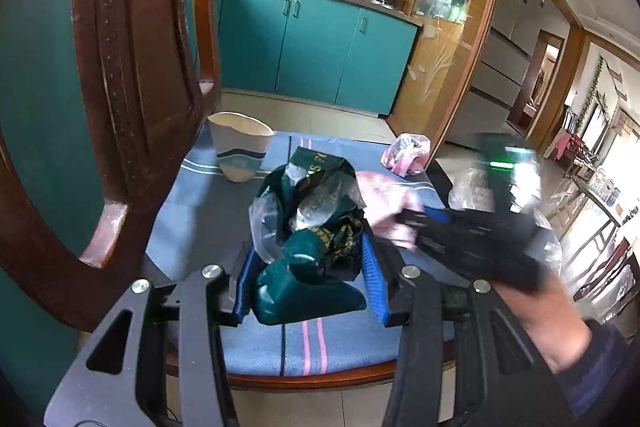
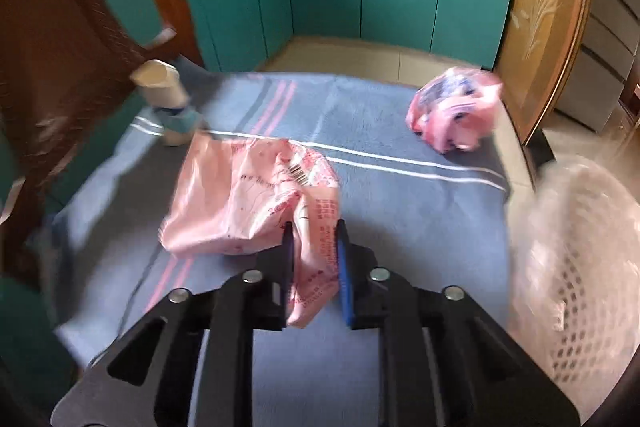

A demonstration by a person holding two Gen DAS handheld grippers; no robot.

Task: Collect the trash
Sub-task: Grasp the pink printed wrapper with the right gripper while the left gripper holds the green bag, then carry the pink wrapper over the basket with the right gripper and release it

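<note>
Both grippers are loaded: the left gripper [image 1: 308,279] pinches a green wrapper [image 1: 308,227] above the blue cloth [image 1: 208,211], the right gripper [image 2: 314,267] clamps a pink bag [image 2: 248,195], best lifted clear toward the white basket [image 2: 576,267].

We found the right gripper [image 2: 314,247] clamped on a pink wrapper [image 2: 248,199]; a crumpled pink bag [image 2: 452,119] lay at two o'clock on the blue cloth [image 2: 400,219].

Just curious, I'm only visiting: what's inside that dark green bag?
Crumpled clear plastic pokes out of the dark green bag, which the left hand-held gripper holds between its fingers. Anything deeper is hidden by the bag's folds.
</note>
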